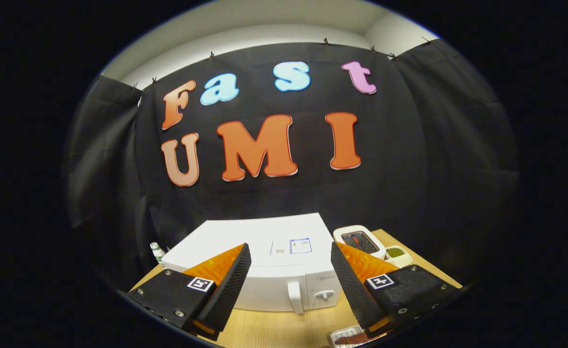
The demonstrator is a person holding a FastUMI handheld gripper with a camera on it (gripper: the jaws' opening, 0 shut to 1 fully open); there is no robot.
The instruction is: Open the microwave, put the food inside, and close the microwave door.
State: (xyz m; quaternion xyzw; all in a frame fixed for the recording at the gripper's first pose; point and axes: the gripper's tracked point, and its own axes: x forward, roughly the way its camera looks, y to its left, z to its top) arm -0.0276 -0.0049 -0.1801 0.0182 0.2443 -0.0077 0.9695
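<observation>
— How many microwaves [269,261] do we count?

— One, door shut, with one handle [295,297] and one knob [324,294] on its front, and two stickers [292,247] on its top.

— And dishes on the table [274,328]?

— We see three: one white tray [359,241] beside the microwave, one small dish of something green [397,254] next to it, and one more tray [349,336] near the right finger.

— Bottles?

— One bottle [157,253], beside the microwave's far corner.

— And our gripper [291,280]?

— One, with two fingers [228,285] spread wide, nothing between them, and two square markers [200,284], one per finger.

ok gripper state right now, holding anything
gripper: open, holding nothing, fingers spread above the table with the closed microwave beyond them
</observation>
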